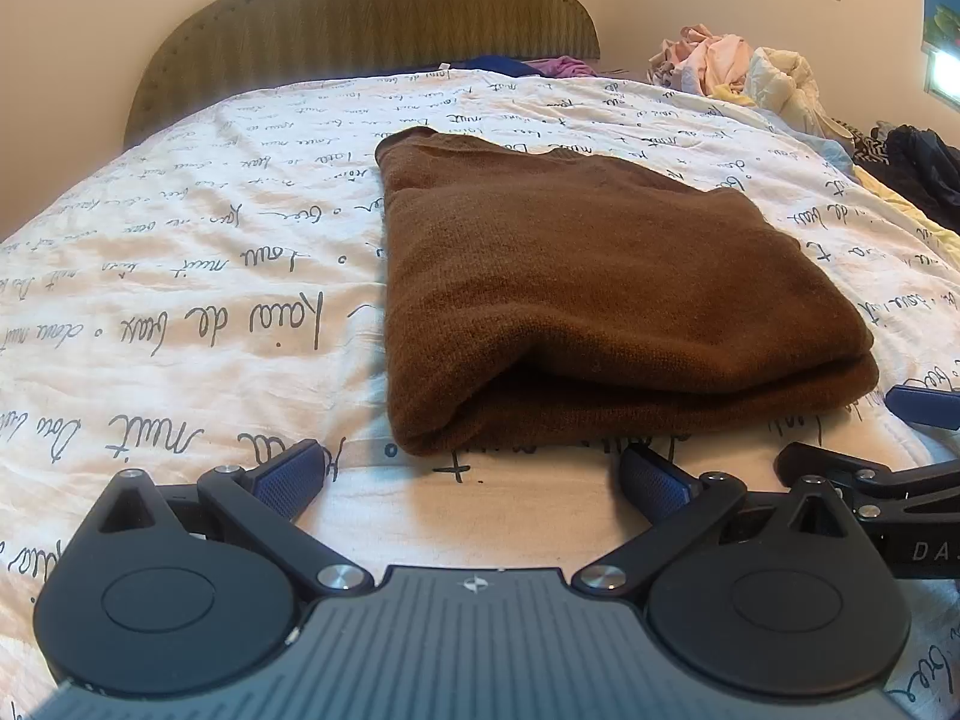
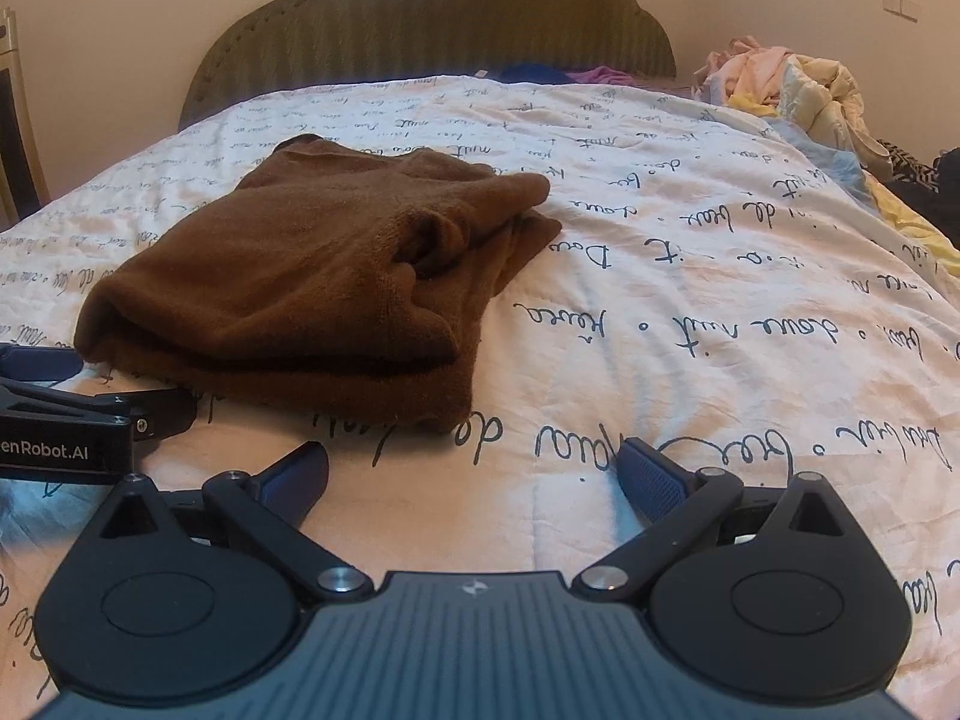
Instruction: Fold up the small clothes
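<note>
Blue-padded fingers spread wide on my left gripper (image 1: 474, 474), holding nothing, low over the quilt (image 1: 180, 312) just short of the sweater (image 1: 600, 276). My right gripper (image 2: 474, 474) is likewise released and empty, beside the left one, with the sweater ahead and to its left. The brown knit sweater lies mid-bed, already doubled into a thick rectangle; its near edge shows stacked layers, and its right side bunches loosely. I judge this fold nearly finished. The next move probably calls for tidying that loose side or taking another garment from the clothes pile (image 1: 738, 69) near the headboard (image 1: 360, 18).
</note>
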`<state>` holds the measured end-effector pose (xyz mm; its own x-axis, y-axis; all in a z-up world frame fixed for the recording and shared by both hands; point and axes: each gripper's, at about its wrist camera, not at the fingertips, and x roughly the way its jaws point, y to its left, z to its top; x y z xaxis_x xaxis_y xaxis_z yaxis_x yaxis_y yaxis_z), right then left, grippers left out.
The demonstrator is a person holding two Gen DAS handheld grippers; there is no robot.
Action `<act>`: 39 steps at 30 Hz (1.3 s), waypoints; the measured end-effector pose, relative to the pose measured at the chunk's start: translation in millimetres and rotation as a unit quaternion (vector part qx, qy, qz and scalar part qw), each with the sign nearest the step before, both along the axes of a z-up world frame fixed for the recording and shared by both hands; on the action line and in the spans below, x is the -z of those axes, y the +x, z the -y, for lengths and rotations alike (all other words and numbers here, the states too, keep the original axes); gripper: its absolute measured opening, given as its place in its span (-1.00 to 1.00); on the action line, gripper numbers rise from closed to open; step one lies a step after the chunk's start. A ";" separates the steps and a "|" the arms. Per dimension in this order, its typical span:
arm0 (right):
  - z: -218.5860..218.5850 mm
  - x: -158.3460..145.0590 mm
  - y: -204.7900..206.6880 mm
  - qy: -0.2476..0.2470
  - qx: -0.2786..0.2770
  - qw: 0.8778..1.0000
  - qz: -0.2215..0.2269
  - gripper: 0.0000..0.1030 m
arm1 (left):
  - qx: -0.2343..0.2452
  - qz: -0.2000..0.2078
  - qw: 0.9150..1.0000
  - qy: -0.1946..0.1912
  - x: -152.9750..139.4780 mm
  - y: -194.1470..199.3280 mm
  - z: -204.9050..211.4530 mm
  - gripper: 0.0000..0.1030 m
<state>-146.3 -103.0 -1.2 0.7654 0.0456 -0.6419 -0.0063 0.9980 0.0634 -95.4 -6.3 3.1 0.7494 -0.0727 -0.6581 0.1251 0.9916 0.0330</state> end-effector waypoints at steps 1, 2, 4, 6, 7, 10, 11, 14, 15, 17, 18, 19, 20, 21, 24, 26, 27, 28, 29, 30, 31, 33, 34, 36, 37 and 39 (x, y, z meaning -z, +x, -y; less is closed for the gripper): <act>0.3 0.1 -0.4 0.000 0.000 1.000 0.001 1.00 | 0.000 0.000 1.000 0.001 -0.1 -0.4 0.2 1.00; 0.6 0.2 -0.8 0.001 0.000 1.000 0.001 1.00 | -0.001 0.001 1.000 0.001 -0.3 -0.6 0.2 1.00; 1.2 0.4 -0.9 0.002 0.000 1.000 0.002 1.00 | -0.001 0.001 1.000 0.001 -0.4 -0.7 -0.1 1.00; 1.0 0.5 -1.0 0.002 0.000 1.000 0.002 1.00 | -0.001 0.001 1.000 0.001 -0.3 -0.7 0.1 1.00; 1.3 0.6 -0.8 0.003 -0.001 1.000 0.002 1.00 | -0.001 0.001 1.000 0.001 -0.3 -0.8 0.1 1.00; 1.7 0.6 -1.0 0.003 -0.001 1.000 0.002 1.00 | -0.001 0.001 1.000 0.001 -0.3 -0.8 0.0 1.00; 1.6 0.7 -0.9 0.003 -0.001 1.000 0.002 1.00 | -0.001 0.001 1.000 0.001 -0.3 -0.7 0.0 1.00; 1.5 0.7 -1.0 0.003 -0.001 1.000 0.002 1.00 | -0.001 0.001 1.000 0.001 -0.3 -0.6 -0.2 1.00; 1.5 0.7 -1.1 0.003 -0.001 1.000 0.002 1.00 | -0.001 0.001 1.000 0.001 -0.3 -0.6 -0.1 1.00; 1.6 0.7 -1.1 0.003 -0.001 1.000 0.002 1.00 | -0.001 0.001 1.000 0.001 -0.3 -0.7 0.0 1.00; 1.5 0.8 -1.1 0.003 -0.001 1.000 0.002 1.00 | -0.001 0.001 1.000 0.001 -0.3 -0.9 -0.2 1.00; 1.6 0.8 -1.1 0.003 -0.001 1.000 0.002 1.00 | -0.001 0.001 1.000 0.001 -0.3 -0.7 -0.1 1.00; 1.6 0.8 -1.2 0.003 -0.001 1.000 0.002 1.00 | -0.001 0.001 1.000 0.001 -0.3 -0.8 -0.1 1.00; 1.6 0.8 -1.1 0.003 -0.001 1.000 0.002 1.00 | -0.001 0.001 1.000 0.001 -0.3 -0.9 -0.1 1.00; 1.6 0.9 -1.1 0.003 -0.001 1.000 0.002 1.00 | -0.001 0.001 1.000 0.001 -0.3 -0.8 -0.1 1.00; 1.6 1.0 -1.1 0.003 -0.001 1.000 0.002 1.00 | 0.000 0.001 1.000 0.001 -0.3 -0.7 -0.1 1.00; 1.6 1.0 -1.1 0.003 -0.001 1.000 0.002 1.00 | -0.001 0.001 1.000 0.001 -0.3 -0.8 0.2 1.00; 1.8 1.0 -1.1 0.003 -0.001 1.000 0.002 1.00 | 0.000 0.001 1.000 0.000 -0.4 -1.2 -0.2 1.00; 1.8 1.1 -0.9 0.003 -0.001 1.000 0.002 1.00 | 0.000 0.001 1.000 0.000 -0.5 -1.8 -0.5 1.00; 1.4 0.9 -0.7 0.002 -0.001 1.000 0.002 1.00 | -0.001 0.002 1.000 0.000 -0.6 -2.6 -0.5 1.00; 1.1 0.7 -0.7 0.002 -0.001 1.000 0.002 1.00 | -0.001 0.002 1.000 0.000 -0.7 -3.1 -0.6 1.00; 1.2 0.7 -0.5 0.002 0.000 1.000 0.002 1.00 | -0.001 0.002 1.000 -0.001 -0.9 -3.4 -0.7 1.00; 1.3 0.7 -0.3 0.002 0.000 1.000 0.003 1.00 | 0.000 0.001 1.000 -0.001 -0.9 -3.6 -1.0 1.00; 1.3 0.8 -0.1 0.002 0.000 1.000 0.002 1.00 | 0.000 0.001 1.000 0.000 -1.1 -3.6 -0.5 1.00; 1.2 0.9 -0.2 0.001 0.000 1.000 0.002 1.00 | 0.000 0.001 1.000 0.001 -1.3 -3.8 -0.2 1.00; 0.6 0.7 -0.9 0.001 0.001 1.000 0.002 1.00 | 0.000 0.001 1.000 0.000 -1.6 -4.1 -0.6 1.00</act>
<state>-147.1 -103.5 -2.0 0.7679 0.0451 -0.6389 -0.0050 0.9979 0.0644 -99.5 -5.7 4.8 0.7502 -0.0726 -0.6572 0.1249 0.9916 0.0331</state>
